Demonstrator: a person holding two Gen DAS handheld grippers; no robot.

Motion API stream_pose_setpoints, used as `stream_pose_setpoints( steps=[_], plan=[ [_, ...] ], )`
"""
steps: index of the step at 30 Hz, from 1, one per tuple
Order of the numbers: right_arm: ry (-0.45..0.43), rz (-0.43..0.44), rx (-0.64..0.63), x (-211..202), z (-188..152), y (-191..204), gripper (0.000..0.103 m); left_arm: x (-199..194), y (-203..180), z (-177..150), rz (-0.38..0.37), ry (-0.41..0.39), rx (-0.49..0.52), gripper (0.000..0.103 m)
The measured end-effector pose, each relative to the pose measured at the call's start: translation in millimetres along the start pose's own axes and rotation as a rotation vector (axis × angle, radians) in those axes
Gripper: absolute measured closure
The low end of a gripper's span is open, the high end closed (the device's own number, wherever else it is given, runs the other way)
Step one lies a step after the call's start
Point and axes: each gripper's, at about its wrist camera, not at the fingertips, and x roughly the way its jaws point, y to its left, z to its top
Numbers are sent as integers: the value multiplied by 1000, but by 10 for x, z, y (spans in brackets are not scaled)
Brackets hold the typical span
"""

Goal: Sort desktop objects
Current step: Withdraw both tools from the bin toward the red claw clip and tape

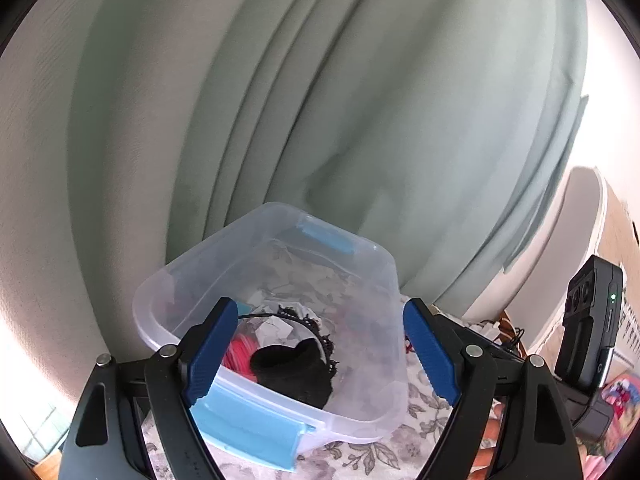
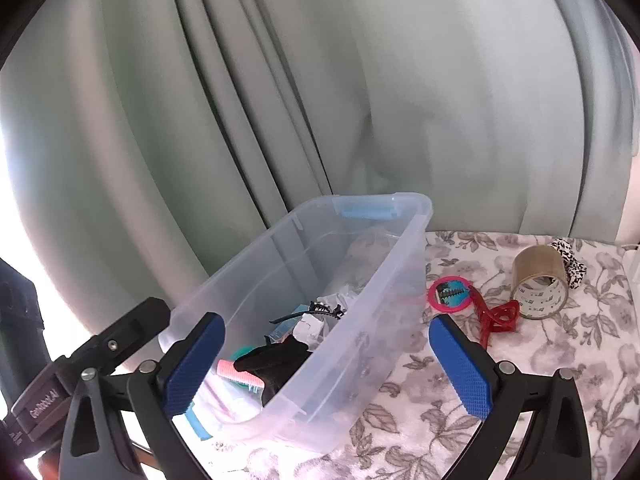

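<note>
Clear bin point(image 2: 360, 280) sits at the tabletop's point(image 2: 540, 360) left edge by the curtain point(image 2: 360, 80), already holding a black cloth item point(image 2: 276, 360), pink roller point(image 2: 240, 374) and hair clip point(image 2: 324, 310); red clip point(image 2: 500, 316), pink ring point(image 2: 450, 288) and tape roll point(image 2: 538, 282) lie loose to its right. Your left tongs point(image 1: 320, 356) and right tongs point(image 2: 332, 364) both stand wide w/ nothing gripped, straddling the bin. Risk: swing right for the red clip and the right tongs' inner finger could clip the bin wall, nudging the bin off the edge; the tape roll, on its side, may roll if bumped.
</note>
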Motion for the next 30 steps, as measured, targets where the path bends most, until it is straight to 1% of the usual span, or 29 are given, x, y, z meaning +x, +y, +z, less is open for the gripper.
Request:
stream_pose_setpoints(
  steps=[1,5,9,10,11,13,15,19,20,24,26,28,30],
  plan=[
    [-5,-2,1,-34,-3,-33,0,-3,-32,-2,-5,0,7,18],
    [-13,-54,-7,-156,-25,-174,0,10,-198,-13,-29,6,41,18],
    [-66,-25,56,-366,-31,-420,0,55,-363,-44,-45,21,74,18],
    [-82,-34,63,-425,-29,-478,0,72,-396,-56,-49,27,79,18],
    [-92,-53,62,-465,-22,-518,0,99,-438,-68,-52,35,85,18],
    [-86,-145,64,-521,-15,-618,0,147,-520,-94,-59,48,98,18],
    [-98,-182,89,-563,-30,-758,0,188,-608,-123,-66,59,113,18],
    [-183,-163,197,-733,-104,-1097,0,292,-791,-175,-75,84,152,18],
    [-212,-171,213,-788,-121,-1167,0,327,-847,-197,-71,94,167,18],
    [-343,-227,205,-998,-186,-1329,0,434,-998,-268,-62,126,204,18],
    [-375,-230,208,-1063,-193,-1388,0,487,-1079,-303,-58,139,222,18],
    [-362,-233,212,-1076,-204,-1475,0,542,-1166,-343,-45,156,247,18],
    [-307,-228,208,-1035,-201,-1544,0,624,-1247,-388,-34,176,266,18]
  ],
)
